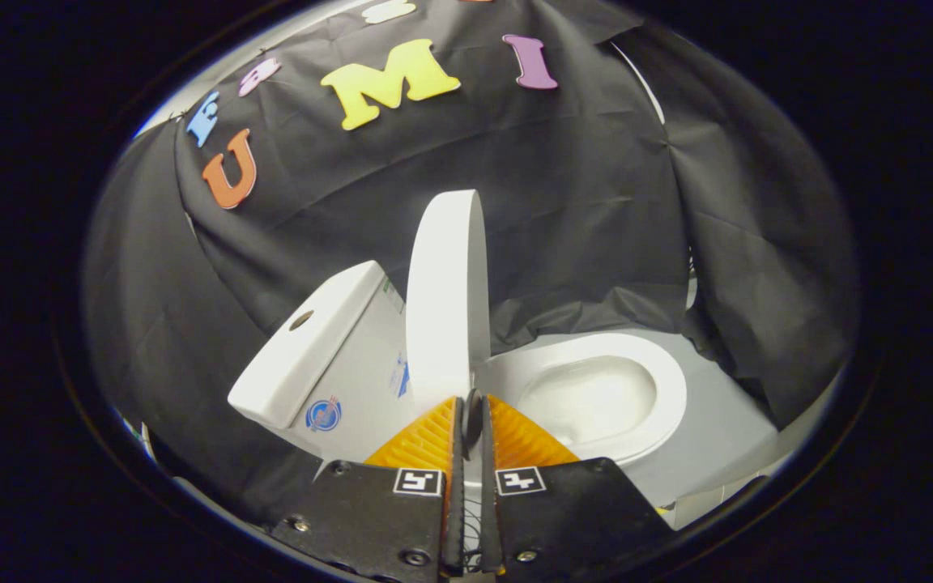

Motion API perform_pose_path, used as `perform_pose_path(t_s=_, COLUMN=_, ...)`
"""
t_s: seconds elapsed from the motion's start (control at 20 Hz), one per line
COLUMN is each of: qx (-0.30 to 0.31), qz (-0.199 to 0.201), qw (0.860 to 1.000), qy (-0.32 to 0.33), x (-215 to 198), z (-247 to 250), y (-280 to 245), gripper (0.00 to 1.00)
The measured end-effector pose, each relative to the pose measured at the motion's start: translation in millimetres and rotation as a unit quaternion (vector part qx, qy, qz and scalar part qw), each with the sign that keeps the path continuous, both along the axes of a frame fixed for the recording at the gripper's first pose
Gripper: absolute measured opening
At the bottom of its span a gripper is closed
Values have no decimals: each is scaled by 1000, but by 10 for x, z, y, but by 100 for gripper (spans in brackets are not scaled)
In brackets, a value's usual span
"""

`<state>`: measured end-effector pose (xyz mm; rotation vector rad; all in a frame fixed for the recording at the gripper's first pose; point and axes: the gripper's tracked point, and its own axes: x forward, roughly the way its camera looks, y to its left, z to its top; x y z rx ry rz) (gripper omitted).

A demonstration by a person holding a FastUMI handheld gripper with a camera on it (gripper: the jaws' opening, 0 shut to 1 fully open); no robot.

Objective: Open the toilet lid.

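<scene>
Gripper view, looking down and forward at a white toilet set against the black cloth wall (564, 202) of the booth.

The toilet lid (446, 300) stands raised, nearly upright, seen almost edge-on, in the centre of the frame. Its lower edge comes down right at the tips of the gripper (472, 409). The two fingers (426, 437) are drawn close together with just a narrow slot between them; something small and dark sits in that slot at the tips. Whether both fingers actually press on the lid's rim there I cannot tell; the contact point is too small and cramped to read.

Left of the lid, lower left of centre, the tank (313, 340) lies tilted in the view, with a round button hole on its top and a round blue sticker (323, 414) on its side.

Right of the lid, the seat ring (661, 364) lies flat around the open bowl (588, 397), which is pale and looks clean. Both sit just beyond the right finger.

A light grey floor (726, 437) shows under the toilet toward the lower right, where the cloth hangs down to meet it.
</scene>
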<state>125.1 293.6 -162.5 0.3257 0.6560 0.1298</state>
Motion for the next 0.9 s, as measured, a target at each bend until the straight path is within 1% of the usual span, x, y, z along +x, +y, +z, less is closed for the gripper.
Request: perform_pose_path(t_s=0.9, qx=-61, qz=51, qw=997, qy=-26, x=-45, z=106, y=637, gripper=12)
